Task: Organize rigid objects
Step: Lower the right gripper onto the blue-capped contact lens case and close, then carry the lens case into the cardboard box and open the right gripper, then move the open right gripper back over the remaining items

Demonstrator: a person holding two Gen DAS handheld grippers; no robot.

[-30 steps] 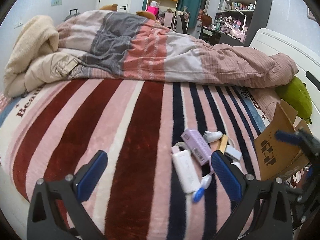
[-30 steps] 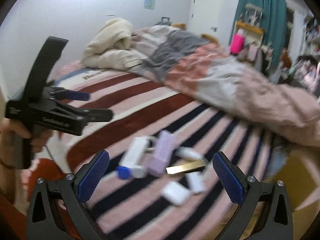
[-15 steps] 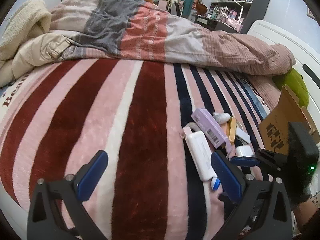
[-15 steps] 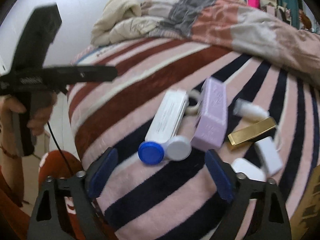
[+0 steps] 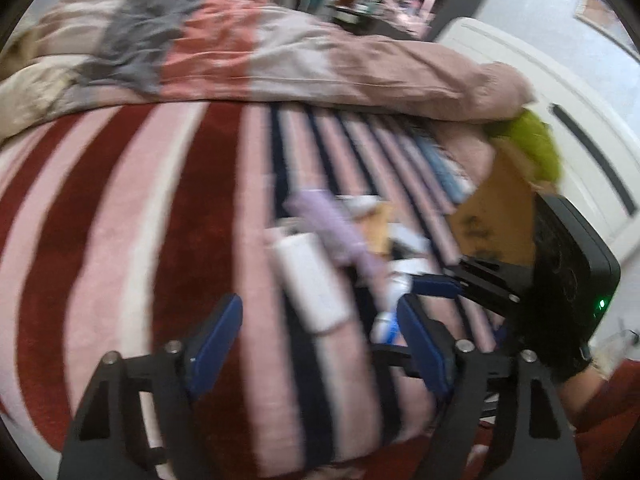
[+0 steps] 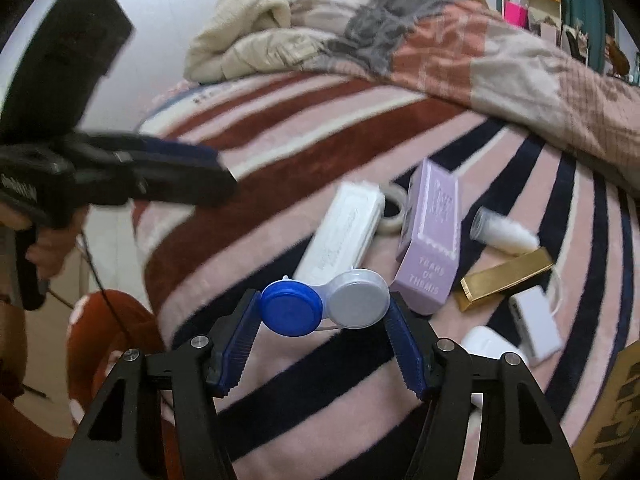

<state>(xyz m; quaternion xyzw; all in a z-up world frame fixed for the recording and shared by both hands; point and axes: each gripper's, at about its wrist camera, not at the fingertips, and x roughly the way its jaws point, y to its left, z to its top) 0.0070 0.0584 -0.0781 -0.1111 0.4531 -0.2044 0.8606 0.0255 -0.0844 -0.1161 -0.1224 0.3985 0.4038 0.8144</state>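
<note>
**Blue-and-white lens case between the right tool's pads**

Blue and white caps mark the contact lens case (image 6: 325,303), which sits between the ribbed blue pads (image 6: 404,344) of the right tool (image 6: 323,340). The pads touch or nearly touch its two ends; whether the case is lifted off the striped blanket (image 6: 280,152) cannot be told. Just beyond the case lies a long white case (image 6: 340,236), with a roll of clear tape (image 6: 390,208) at its far end. Beside them stands a lilac box (image 6: 432,240) printed "TEARS OF THEMIS". Further right lie a small clear vial (image 6: 500,232), a gold box (image 6: 506,278), a white charger block (image 6: 536,324) and a white rounded case (image 6: 490,346). A cardboard box (image 6: 618,412) shows at the right edge.

The left tool (image 5: 320,344) hovers above the bed with its pads spread and nothing between them; the left view is badly blurred. In it the white case (image 5: 310,284) and lilac box (image 5: 332,224) lie ahead, near the right tool (image 5: 436,286). A rumpled quilt (image 5: 280,52) is heaped at the far side of the bed.
</note>
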